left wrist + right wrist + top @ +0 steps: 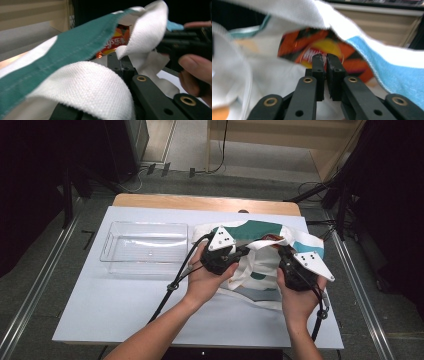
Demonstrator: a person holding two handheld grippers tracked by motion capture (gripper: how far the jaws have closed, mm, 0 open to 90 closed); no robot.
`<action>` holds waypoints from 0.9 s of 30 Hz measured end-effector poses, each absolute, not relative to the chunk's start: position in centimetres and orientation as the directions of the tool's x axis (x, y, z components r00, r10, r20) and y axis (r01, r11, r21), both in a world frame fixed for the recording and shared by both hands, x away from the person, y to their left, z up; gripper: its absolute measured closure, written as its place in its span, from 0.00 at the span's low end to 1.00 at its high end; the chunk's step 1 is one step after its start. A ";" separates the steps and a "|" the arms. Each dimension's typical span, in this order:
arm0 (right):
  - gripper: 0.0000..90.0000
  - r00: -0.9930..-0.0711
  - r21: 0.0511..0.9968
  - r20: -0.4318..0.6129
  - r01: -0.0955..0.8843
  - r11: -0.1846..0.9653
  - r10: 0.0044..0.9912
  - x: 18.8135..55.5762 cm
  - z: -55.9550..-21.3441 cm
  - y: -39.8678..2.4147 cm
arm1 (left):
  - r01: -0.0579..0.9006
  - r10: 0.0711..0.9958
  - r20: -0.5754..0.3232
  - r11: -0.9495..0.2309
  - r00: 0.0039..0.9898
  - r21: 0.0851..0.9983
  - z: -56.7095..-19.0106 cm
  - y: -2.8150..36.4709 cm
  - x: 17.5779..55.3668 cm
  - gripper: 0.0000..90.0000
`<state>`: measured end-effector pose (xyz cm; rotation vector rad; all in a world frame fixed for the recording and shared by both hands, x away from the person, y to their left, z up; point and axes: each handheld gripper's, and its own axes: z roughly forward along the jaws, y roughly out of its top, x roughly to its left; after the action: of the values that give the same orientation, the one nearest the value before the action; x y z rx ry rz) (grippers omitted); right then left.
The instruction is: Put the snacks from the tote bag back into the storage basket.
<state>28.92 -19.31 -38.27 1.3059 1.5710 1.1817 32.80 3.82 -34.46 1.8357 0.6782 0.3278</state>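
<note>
Tote bag [260,255] lies on a white table [125,295], grey floor around.

Packet print, left gripper view: I read white lettering "ys" followed by Chinese characters, probably "乐事", on the orange snack packet [115,41], upper centre of frame.
Packet print, right gripper view: white lettering on a red and yellow emblem, centre of frame; I find it blurred and unreadable.
</note>
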 end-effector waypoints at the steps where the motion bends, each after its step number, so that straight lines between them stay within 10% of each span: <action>1: 0.99 -0.197 0.953 0.001 0.298 0.059 0.980 28.6 -38.6 -19.4 | 0.296 0.597 -0.103 -0.234 0.796 0.926 -34.4 3.9 32.9 1.00; 20: 1.00 -0.304 0.764 0.010 0.617 0.189 0.953 26.8 -46.9 -21.0 | 0.285 0.616 -0.093 -0.221 0.782 0.933 -32.0 2.6 36.6 1.00; 27: 0.81 -0.247 0.953 0.008 0.295 0.068 0.969 24.1 -42.2 -18.8 | 0.275 0.602 -0.090 -0.222 0.793 0.936 -31.7 2.4 36.0 1.00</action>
<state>24.13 -18.82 -42.23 1.2812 1.6394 1.2073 36.03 2.37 -31.70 1.8133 0.6753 0.3487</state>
